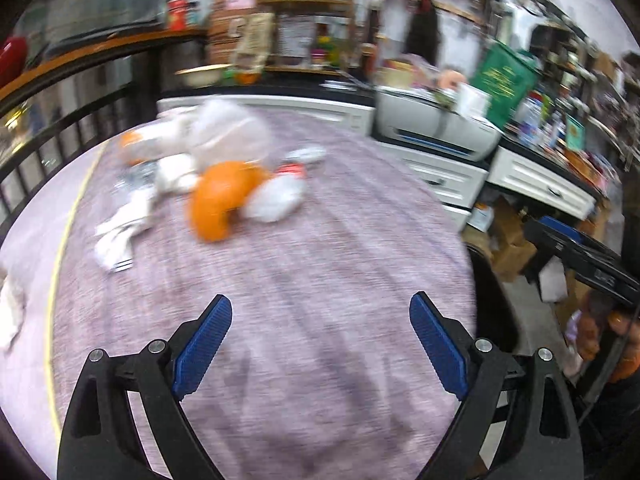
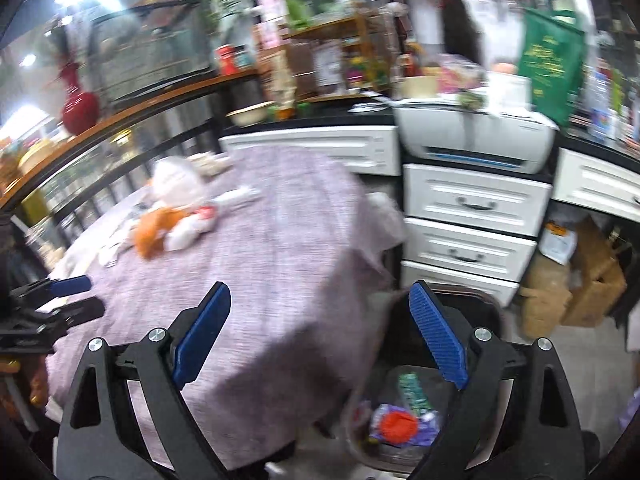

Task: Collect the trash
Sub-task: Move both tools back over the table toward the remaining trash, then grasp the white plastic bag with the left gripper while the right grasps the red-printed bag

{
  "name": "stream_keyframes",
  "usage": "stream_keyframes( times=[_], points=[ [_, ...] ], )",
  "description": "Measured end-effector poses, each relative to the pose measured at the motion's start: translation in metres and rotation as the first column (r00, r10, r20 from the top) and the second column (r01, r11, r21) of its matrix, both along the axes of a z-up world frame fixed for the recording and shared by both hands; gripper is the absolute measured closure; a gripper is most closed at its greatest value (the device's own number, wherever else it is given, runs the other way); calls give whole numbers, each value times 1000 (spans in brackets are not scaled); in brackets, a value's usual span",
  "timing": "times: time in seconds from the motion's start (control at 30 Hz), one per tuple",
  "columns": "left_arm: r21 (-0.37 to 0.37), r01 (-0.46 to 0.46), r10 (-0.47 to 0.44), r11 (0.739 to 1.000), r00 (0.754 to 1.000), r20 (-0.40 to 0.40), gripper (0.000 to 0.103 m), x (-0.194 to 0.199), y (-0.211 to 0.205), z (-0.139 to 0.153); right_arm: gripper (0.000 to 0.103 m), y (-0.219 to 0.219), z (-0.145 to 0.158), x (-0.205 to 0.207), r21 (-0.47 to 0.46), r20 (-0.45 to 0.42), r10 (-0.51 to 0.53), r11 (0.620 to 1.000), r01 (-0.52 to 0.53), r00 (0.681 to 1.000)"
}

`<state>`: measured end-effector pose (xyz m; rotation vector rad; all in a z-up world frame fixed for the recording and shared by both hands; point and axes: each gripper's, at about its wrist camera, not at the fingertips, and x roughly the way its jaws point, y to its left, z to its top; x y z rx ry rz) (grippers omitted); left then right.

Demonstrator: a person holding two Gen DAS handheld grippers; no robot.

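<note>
Both grippers hang empty over the cloth-covered surface (image 1: 320,264). The left gripper (image 1: 320,344) has its jaws wide apart, and so does the right gripper (image 2: 320,336). The trash pile (image 1: 212,176), orange and white wrappers, lies blurred at about eleven o'clock from the left gripper. Beside the surface, at five o'clock in the right view, the dark bin (image 2: 486,312) holds scraps.

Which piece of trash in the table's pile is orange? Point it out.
The crumpled orange bag at the pile's near edge; the pieces around it, like the wad beside it, are white or clear.
</note>
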<state>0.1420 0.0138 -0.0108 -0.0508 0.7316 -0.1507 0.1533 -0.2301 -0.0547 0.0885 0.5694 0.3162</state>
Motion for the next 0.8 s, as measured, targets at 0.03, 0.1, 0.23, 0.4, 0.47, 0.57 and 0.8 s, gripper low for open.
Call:
stream_keyframes(
  times=[0.03, 0.1, 0.23, 0.4, 0.47, 0.57, 0.8],
  points=[
    [5, -31, 31, 1000, 1000, 1, 14, -2, 13, -1, 13, 11, 1, 2, 2, -9, 34, 999, -34, 999],
    [14, -72, 72, 997, 997, -1, 14, -1, 31, -2, 13, 33, 3, 5, 7, -22, 93, 996, -93, 995],
    [49, -152, 153, 987, 988, -6, 14, 10, 73, -4, 13, 69, 9, 10, 2, -21, 189, 982, -189, 982],
    [85, -205, 209, 975, 977, -42, 19, 35, 112, -11, 13, 108, 14, 18, -29, -21, 260, 965, -261, 965],
    [94, -217, 223, 972, 973, -60, 22, 48, 124, -14, 13, 123, 13, 24, -48, -31, 282, 958, -283, 959],
    [130, -222, 233, 966, 969, -77, 28, 65, 134, -19, 13, 134, 9, 37, -44, -57, 285, 957, -288, 957],
    [123, -192, 209, 974, 967, -145, 37, 96, 144, -34, 13, 158, 0, 68, -60, -110, 282, 955, -289, 953]
  ],
)
